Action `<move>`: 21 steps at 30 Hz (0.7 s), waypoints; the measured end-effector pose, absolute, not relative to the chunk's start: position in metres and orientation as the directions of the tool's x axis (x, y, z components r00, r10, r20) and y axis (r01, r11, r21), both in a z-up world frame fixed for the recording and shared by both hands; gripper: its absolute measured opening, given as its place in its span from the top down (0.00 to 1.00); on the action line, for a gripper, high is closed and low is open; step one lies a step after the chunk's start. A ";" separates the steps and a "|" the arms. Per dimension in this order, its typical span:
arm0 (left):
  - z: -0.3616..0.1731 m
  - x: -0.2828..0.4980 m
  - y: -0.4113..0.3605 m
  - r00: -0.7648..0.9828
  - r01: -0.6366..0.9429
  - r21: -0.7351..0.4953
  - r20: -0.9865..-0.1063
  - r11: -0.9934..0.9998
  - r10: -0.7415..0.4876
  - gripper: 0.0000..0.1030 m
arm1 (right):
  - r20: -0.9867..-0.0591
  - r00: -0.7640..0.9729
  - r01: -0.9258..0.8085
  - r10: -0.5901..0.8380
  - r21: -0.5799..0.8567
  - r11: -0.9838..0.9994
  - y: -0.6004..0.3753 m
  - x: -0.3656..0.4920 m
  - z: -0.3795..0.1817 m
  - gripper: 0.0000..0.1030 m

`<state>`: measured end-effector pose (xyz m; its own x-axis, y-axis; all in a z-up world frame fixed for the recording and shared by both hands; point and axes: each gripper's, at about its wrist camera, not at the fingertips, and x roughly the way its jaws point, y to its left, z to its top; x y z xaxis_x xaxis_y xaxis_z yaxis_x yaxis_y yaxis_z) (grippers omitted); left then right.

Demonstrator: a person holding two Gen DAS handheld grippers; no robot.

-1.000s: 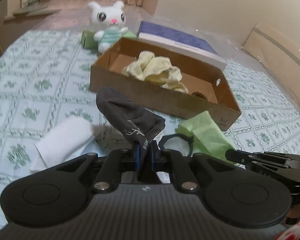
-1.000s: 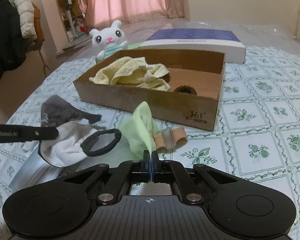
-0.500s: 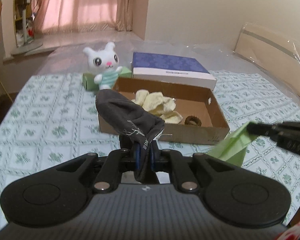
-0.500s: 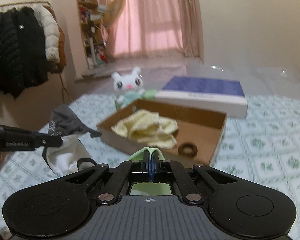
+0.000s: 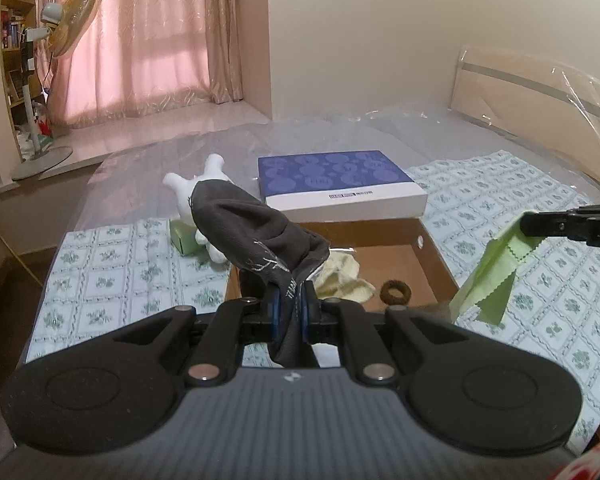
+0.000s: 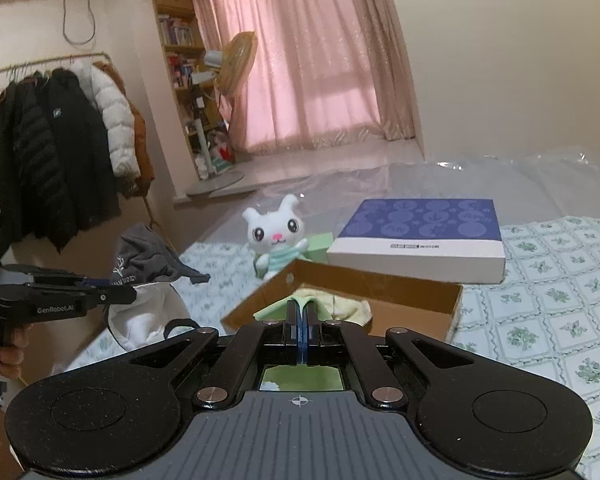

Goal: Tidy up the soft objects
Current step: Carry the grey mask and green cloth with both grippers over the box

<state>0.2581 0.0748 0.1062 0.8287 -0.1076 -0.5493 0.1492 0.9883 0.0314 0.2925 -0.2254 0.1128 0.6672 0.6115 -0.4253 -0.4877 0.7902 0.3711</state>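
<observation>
My left gripper is shut on a dark grey cloth with a white lining, which rises over its fingers and hangs below them. The right wrist view shows this gripper at the left, carrying the grey cloth above the bed. My right gripper is shut on a light green cloth. In the left wrist view the right gripper enters from the right, and the green cloth dangles from it beside the open cardboard box. Inside the box lie a yellow towel and a brown ring.
A white plush bunny and a small green box stand behind the cardboard box, next to a flat blue-and-white box. Beyond the bed are a coat rack at the left and a fan. A plastic-wrapped headboard is at the right.
Both grippers have risen from the bed, lifting the grey cloth and the green cloth clear of the patterned sheet. Both jaws stayed shut.
</observation>
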 end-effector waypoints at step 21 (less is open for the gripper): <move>0.058 0.419 0.057 0.818 0.205 0.170 -0.571 0.964 -0.074 0.91 | -0.365 0.699 -0.433 0.615 0.468 0.770 -0.211 0.415 0.079 1.00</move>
